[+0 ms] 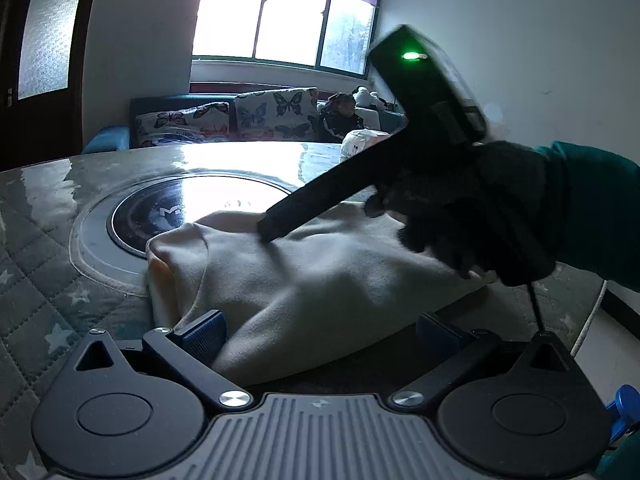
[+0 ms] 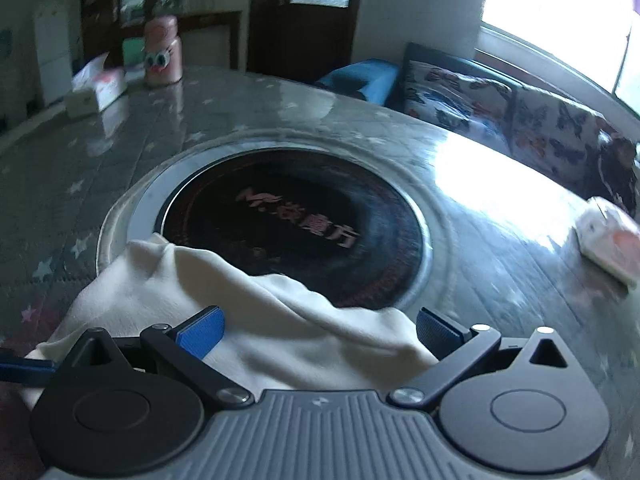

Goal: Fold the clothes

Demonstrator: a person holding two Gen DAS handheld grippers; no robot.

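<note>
One cream garment [image 1: 320,280], two claws, one gloved hand [image 1: 480,216], one pink bottle [image 2: 162,52], two butterfly cushions.

The table [image 2: 120,132] is covered by a glossy quilted star-pattern cloth, with a round dark hob [image 2: 296,228] inset at its centre. A cream garment [image 1: 320,280] lies bunched on the near edge, overlapping the hob rim. A pink bottle [image 2: 162,52] and tissue packs [image 2: 96,88] rest at the far side.

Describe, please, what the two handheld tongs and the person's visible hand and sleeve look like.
Both tongs have a ribbed grey body, black round hinge plates with silver screws, black link arms and blue ribbed pads. The left tongs and right tongs look alike. In the left view, the right tongs are a black bar with a green light and a thin black cable. The hand wears a dark glove and a teal sleeve.
</note>
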